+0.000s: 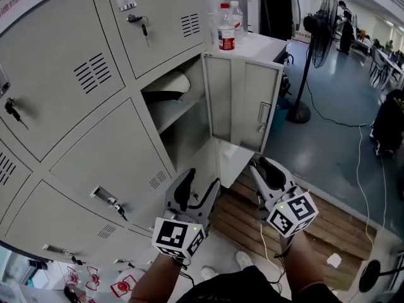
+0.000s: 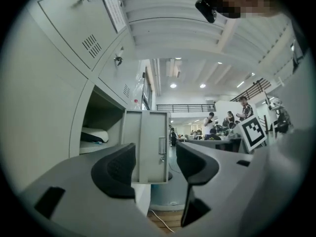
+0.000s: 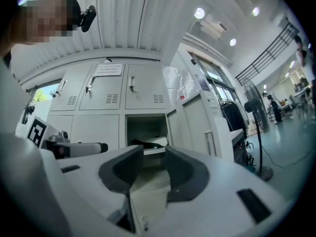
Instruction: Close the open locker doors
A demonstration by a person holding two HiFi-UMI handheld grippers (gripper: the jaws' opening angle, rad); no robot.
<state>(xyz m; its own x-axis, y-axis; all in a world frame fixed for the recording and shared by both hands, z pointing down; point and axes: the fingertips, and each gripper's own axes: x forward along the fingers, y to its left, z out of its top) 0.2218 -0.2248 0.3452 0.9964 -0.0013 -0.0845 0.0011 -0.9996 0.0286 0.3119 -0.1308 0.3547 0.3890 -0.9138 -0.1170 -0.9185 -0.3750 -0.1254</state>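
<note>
Door [image 1: 243, 103] stands open at locker [image 1: 95, 150] right edge; left claw [image 1: 201, 188] and right claw [image 1: 265, 169] both apart, below it.

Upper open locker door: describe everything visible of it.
The upper open locker door is pale grey sheet metal, showing its inner face with a vertical stiffening rib. It stands swung out, roughly square to the locker front, hinged beside its compartment. A latch plate sits near its free edge. Nothing touches it; the left gripper and right gripper, both open, are clear of it.
</note>
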